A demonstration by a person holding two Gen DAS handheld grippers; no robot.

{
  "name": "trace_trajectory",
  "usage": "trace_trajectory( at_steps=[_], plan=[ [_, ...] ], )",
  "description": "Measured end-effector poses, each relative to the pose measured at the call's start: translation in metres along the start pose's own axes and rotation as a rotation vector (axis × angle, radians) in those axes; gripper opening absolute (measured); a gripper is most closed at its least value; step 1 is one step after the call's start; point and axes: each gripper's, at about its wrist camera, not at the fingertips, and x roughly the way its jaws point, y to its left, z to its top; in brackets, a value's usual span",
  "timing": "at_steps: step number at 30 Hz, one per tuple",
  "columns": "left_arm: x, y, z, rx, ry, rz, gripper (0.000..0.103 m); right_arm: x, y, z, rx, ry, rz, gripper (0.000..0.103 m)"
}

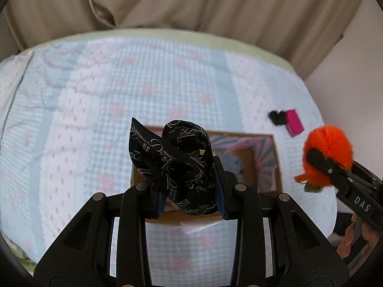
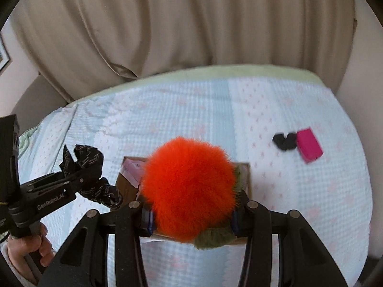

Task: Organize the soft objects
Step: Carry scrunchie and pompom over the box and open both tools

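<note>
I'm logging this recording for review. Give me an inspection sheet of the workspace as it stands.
Surface: bed with pale blue and pink bedspread.
Job's things: black printed cloth and orange pompom, both held above the cardboard box; a grey item lies inside.
Clutter: pink block touching a small black item on the bedspread.
Grippers: left gripper shut on the cloth; right gripper shut on the pompom.
Cables: nothing seen.
Surroundings: beige curtain.

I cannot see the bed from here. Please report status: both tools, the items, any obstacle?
Left tool shut on black printed cloth, above cardboard box. Right tool shut on orange pompom. Pink block and small black item lie on bedspread. No obstacle seen.
</note>
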Motion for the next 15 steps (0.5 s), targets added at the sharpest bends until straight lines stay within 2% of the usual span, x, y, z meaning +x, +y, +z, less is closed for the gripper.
trace_trajectory(
  at_steps=[4,15],
  plan=[
    [0.027,0.006,-0.004,0.012,0.058,-0.014,0.030,0.028,0.002,-0.009,0.046,0.061,-0.033,0.042],
    [0.110,-0.021,-0.015,0.103,0.206,-0.024,0.030,0.101,-0.029,-0.008,0.100,0.190,-0.096,0.042]
  ],
)
